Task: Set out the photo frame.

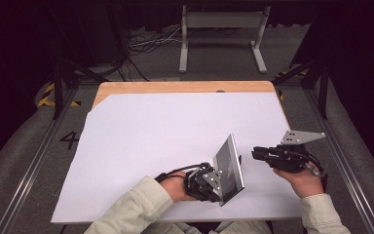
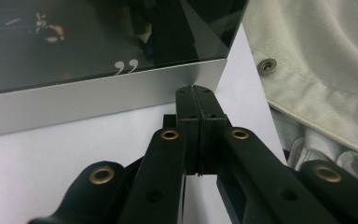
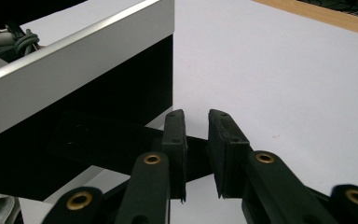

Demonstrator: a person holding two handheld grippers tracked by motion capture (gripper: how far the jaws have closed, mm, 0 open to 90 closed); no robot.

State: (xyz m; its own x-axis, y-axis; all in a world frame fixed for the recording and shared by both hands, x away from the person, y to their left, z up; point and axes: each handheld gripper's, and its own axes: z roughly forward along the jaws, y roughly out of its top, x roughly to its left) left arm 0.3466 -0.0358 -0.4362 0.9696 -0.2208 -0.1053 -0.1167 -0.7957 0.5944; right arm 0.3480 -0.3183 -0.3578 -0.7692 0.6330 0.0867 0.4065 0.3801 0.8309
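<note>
A picture frame (image 1: 230, 165) with a silver rim and dark glass stands tilted on the white sheet (image 1: 151, 136), its lower corner near the front edge. My left gripper (image 1: 209, 183) is against its near side. In the left gripper view the jaws of the left gripper (image 2: 194, 91) are pressed together at the silver rim (image 2: 98, 98). My right gripper (image 1: 254, 153) hovers just right of the frame, open by a small gap. In the right gripper view the right gripper (image 3: 196, 135) is empty, beside the frame's black back (image 3: 74, 116) and its flat black stand leg (image 3: 102, 144).
The white sheet covers most of a wooden table (image 1: 175, 87), whose far edge shows bare. A pale sleeve (image 2: 317, 60) lies close behind the left gripper. On the floor beyond the table stand a grey metal frame (image 1: 221, 29) and loose cables (image 1: 146, 44).
</note>
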